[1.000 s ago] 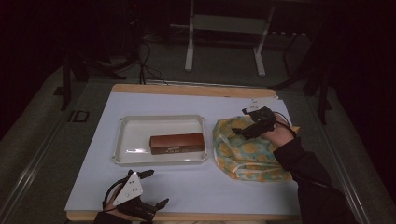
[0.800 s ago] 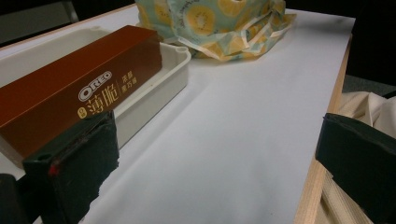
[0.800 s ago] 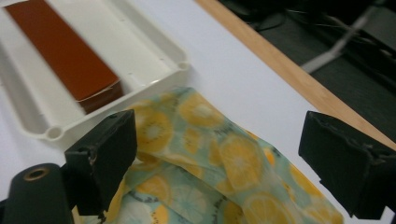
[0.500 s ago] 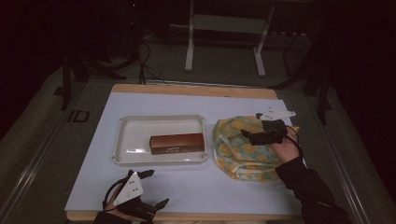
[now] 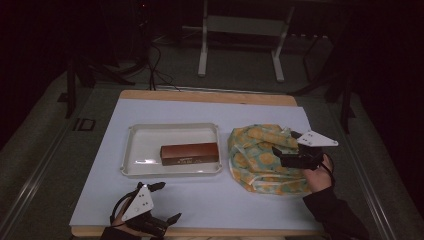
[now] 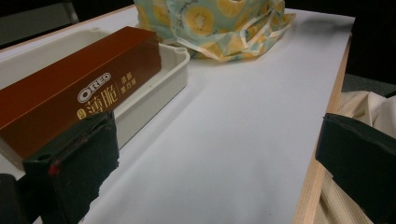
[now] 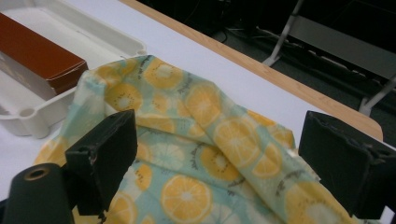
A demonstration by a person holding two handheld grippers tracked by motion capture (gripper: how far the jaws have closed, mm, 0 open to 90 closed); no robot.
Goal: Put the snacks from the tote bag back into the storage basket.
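High view: brown box in white tray, fruit-print cloth beside.

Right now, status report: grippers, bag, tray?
Left gripper open, near table edge. Right gripper open over fruit-print plastic bag. Brown Oreo box in white plastic tray. Nothing blocking.
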